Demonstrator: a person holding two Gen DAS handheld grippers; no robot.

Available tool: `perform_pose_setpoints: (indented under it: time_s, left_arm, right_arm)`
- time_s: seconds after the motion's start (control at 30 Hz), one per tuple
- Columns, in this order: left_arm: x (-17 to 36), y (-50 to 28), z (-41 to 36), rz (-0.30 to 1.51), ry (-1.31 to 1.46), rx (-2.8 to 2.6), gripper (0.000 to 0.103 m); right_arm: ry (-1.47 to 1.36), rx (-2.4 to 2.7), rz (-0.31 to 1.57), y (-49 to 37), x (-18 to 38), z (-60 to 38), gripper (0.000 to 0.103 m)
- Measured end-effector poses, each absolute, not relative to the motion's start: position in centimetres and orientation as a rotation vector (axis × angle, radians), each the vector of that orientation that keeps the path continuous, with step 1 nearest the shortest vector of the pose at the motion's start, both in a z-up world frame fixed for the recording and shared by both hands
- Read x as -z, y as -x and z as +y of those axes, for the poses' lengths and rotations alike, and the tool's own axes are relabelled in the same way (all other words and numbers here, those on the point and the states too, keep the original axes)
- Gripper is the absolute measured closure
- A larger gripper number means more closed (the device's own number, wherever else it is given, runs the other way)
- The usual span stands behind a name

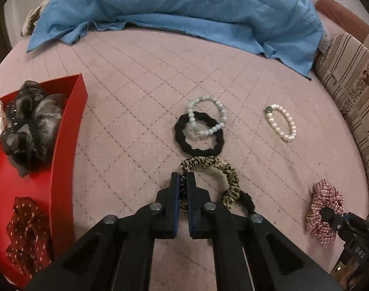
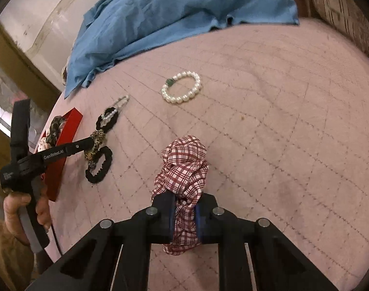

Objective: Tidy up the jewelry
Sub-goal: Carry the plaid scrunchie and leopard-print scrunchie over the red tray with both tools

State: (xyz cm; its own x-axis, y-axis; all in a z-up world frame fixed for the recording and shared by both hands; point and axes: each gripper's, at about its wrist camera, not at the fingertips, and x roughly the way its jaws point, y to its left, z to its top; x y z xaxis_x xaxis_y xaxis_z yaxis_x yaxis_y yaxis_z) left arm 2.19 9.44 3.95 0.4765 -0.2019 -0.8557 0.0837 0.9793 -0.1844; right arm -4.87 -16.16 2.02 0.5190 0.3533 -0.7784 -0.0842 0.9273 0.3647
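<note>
both claws clamped: left gripper (image 1: 183, 181) on leopard-print scrunchie (image 1: 229, 181), right gripper (image 2: 184, 214) on plaid scrunchie (image 2: 184, 167); black hair tie (image 1: 245, 200) beside the left may snag and drag.

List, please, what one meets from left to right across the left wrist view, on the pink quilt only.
red box → black hair tie → white pearl bracelet → plaid scrunchie. I leave out the pale green bead bracelet and the leopard scrunchie: both overlap the black tie sideways.

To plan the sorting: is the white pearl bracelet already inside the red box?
No, the white pearl bracelet lies on the pink quilt, far from the red box.
</note>
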Motion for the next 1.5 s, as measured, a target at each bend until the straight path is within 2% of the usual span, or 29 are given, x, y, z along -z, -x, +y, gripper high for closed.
perform_pose_setpoints:
  time_s: [0.43,0.73,0.93,1.17,1.5]
  left_arm:
    - [-11.9,5.2,11.7,0.902,0.271,0.241,0.098]
    - [-15.6,11.5,20.3,0.783,0.385,0.091,0.098]
    - [-14.9,14.2,27.4,0.749,0.510,-0.057,0.098]
    - [-12.8,16.2,31.7,0.745,0.583,-0.127,0.098]
    - [-10.1,13.3,35.1,0.779,0.587,-0.138,0.098]
  right_arm:
    - [-0.299,-0.333,0.904,7.4,-6.9,-14.6,0.090]
    - [-0.274,-0.418,0.872,8.7,-10.2,-11.7,0.090]
    - [-0.225,-0.518,0.883,8.7,-11.6,-7.3,0.090]
    - [-0.117,-0.641,0.898,8.4,-13.2,0.5,0.090]
    - [-0.037,-0.761,0.966,5.6,-12.7,10.9,0.090]
